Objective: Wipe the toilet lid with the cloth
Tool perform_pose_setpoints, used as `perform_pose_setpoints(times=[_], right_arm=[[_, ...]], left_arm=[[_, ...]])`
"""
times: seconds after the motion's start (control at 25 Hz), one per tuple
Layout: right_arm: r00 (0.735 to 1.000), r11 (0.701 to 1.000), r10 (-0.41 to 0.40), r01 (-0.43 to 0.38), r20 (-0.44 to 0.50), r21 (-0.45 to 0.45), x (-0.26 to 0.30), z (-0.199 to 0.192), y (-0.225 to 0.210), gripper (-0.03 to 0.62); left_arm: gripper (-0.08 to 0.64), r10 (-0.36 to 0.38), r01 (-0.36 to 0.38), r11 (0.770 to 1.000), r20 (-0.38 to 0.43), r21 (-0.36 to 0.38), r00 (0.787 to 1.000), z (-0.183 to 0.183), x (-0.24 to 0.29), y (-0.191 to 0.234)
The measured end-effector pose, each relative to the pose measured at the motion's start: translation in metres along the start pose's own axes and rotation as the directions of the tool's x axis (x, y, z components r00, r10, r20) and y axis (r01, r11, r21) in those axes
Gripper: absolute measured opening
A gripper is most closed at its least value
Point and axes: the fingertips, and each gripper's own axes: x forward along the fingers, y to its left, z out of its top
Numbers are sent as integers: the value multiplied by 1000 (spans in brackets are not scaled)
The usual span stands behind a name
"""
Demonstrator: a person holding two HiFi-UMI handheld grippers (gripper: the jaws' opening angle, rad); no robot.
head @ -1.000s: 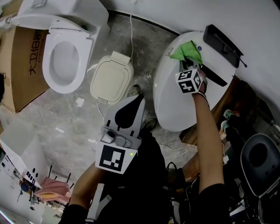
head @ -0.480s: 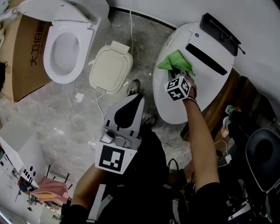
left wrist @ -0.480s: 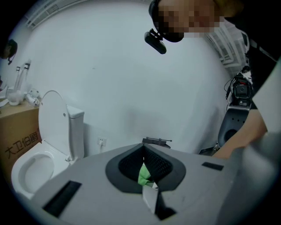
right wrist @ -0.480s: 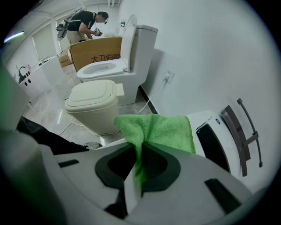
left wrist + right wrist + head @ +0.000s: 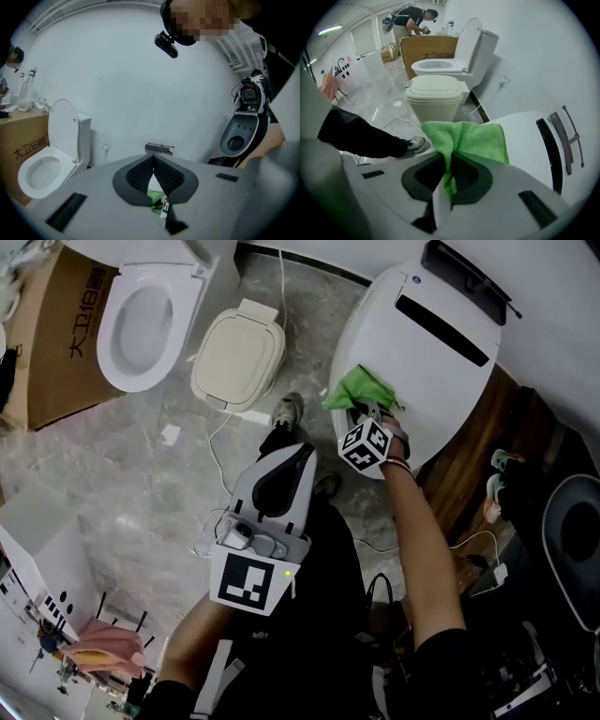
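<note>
Fuzzy matt cloth [image 5: 359, 390] lies on the glossy, smooth toilet lid [image 5: 427, 371]; the stone floor [image 5: 141, 474] looks polished.

This looks like a sanitary-ware storeroom or test space: an open toilet [image 5: 141, 320] stands far left by a cardboard box [image 5: 52, 352], a beige toilet [image 5: 237, 357] beside it, another toilet lid [image 5: 412, 362] right, all on a marble floor [image 5: 141, 484].

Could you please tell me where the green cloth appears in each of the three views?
Head view: green cloth upper centre, on the near edge of the white lid.
Left gripper view: a small green patch low centre, beyond the jaws.
Right gripper view: centre, pinched in the right gripper.
Shared landmark: the open toilet.
</note>
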Motion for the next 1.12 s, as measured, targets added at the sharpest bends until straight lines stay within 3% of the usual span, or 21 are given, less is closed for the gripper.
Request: perform_pose_setpoints(times=[0.2, 0.48, 0.72, 0.84, 0.92, 1.0, 1.04, 1.12], right_arm=[[999, 996, 22, -24, -27, -83, -10, -30, 60, 46], [995, 990, 61, -70, -75, -119, -30, -87, 119, 46], [989, 987, 72, -89, -127, -131, -49, -154, 141, 46], [976, 989, 64, -90, -209, -119, -61, -203, 139, 46], [955, 995, 67, -85, -290, -50, -72, -241, 134, 46], [948, 994, 66, -36, -311, 99, -91, -268, 119, 46], [955, 980, 65, -5, -291, 200, -105, -274, 111, 46], [974, 915, 50, 44, -222, 400, -137, -275, 94, 46]], left_arm=[[8, 9, -9, 1000, 3, -1, 1000, -17, -31, -24], [8, 6, -6, 1000, 0, 0, 1000, -28, -55, -57], [8, -46, 46, 998, -11, 46, 999, -26, -49, -95], [8, -80, 81, 994, -20, 73, 997, -18, -45, -115], [8, -102, 103, 990, -19, 98, 995, -9, -42, -128], [8, -124, 124, 984, -12, 125, 992, 3, -40, -142], [8, -135, 135, 982, -10, 135, 991, 10, -39, -150], [8, -155, 154, 978, -6, 143, 988, 27, -42, -163]])
